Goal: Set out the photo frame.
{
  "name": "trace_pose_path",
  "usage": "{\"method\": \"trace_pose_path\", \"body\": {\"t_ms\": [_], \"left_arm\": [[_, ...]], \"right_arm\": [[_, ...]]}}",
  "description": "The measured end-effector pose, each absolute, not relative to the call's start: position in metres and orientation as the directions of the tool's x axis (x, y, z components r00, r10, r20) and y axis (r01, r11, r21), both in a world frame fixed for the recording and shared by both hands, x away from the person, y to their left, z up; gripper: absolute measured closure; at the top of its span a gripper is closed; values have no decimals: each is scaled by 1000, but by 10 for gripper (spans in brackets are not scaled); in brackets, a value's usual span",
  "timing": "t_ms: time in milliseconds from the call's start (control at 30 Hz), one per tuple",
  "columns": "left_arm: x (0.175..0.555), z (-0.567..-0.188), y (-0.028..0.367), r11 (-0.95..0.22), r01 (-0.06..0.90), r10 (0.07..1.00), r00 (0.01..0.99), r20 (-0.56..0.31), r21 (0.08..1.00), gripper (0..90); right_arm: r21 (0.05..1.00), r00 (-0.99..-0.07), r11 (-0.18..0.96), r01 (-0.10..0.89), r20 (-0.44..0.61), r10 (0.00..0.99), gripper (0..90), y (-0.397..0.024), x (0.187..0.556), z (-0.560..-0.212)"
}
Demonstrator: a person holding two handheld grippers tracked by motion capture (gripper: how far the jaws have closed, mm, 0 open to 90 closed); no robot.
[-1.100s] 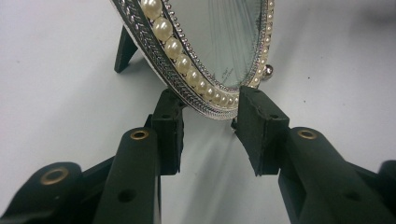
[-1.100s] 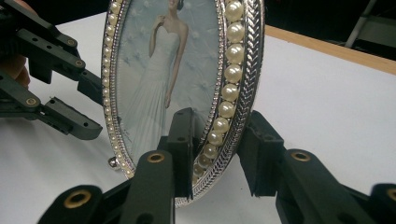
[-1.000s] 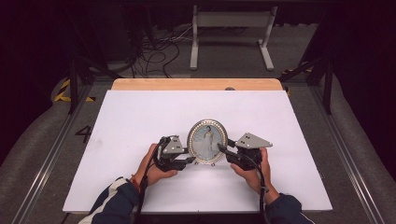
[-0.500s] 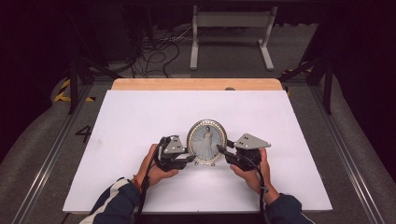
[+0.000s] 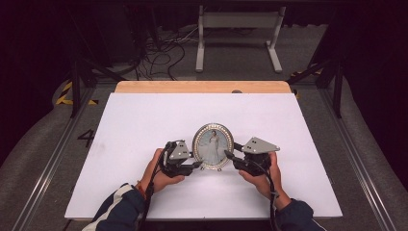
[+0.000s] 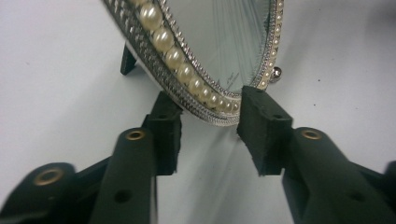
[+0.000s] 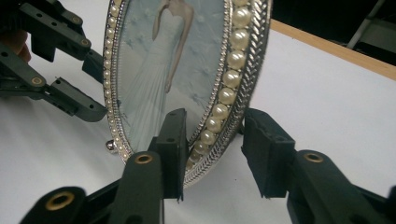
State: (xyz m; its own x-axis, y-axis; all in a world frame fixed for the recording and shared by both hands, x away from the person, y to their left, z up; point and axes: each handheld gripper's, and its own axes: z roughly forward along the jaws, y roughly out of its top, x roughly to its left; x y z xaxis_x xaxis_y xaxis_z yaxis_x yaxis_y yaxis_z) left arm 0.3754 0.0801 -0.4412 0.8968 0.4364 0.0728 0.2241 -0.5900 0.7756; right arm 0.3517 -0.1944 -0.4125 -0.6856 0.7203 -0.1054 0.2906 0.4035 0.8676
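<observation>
Nearest your side of the white table [image 5: 144, 125], your left tool [image 5: 196, 164] and right tool [image 5: 227, 155] flank the oval picture frame [image 5: 212, 146], which stands upright near the middle. Both tools' jaws have just been opening: each pair straddles the frame's pearl-studded rim [image 7: 229, 93], the left at its lower left edge, the right at its lower right, with gaps showing, so neither clamps it. Behind the glass sits a photo of a figure in a long white gown [image 7: 156, 70]. Farther left, beside the table, a floor marking reads "4" [image 5: 87, 138].
</observation>
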Motion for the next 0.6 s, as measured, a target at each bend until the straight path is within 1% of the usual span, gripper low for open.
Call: {"method": "trace_pose_path", "body": {"t_ms": [100, 133, 167, 200, 233, 267, 300, 333, 400, 600], "left_arm": [[374, -441, 80, -588, 222, 435, 897, 73, 778, 533], [374, -440, 80, -588, 216, 435, 897, 80, 779, 533], [373, -439, 80, -589, 213, 437, 895, 86, 780, 501], [372, -438, 81, -591, 208, 436, 896, 91, 780, 473], [372, -438, 81, -591, 208, 436, 896, 91, 780, 456], [371, -437, 81, -593, 200, 431, 897, 98, 780, 432], [371, -437, 81, -593, 200, 431, 897, 98, 780, 409], [371, -437, 81, -595, 201, 435, 895, 101, 778, 409], [370, -437, 81, -603, 200, 438, 892, 111, 772, 353], [369, -436, 83, -610, 196, 444, 887, 126, 768, 231]], "right_arm": [[865, -692, 412, 286, -111, 713, 568, -195, 351, -412], [862, -692, 420, 284, -119, 712, 560, -195, 351, -412], [859, -692, 428, 282, -128, 711, 542, -195, 351, -411], [855, -697, 438, 278, -134, 704, 491, -196, 350, -410], [855, -697, 438, 278, -134, 704, 491, -196, 350, -410], [850, -703, 448, 278, -137, 697, 445, -197, 350, -409], [850, -703, 448, 278, -137, 697, 445, -197, 350, -409], [847, -706, 454, 278, -140, 695, 428, -197, 350, -409], [836, -714, 477, 273, -157, 682, 386, -196, 349, -409], [810, -747, 522, 267, -168, 643, 239, -192, 346, -409]]}}
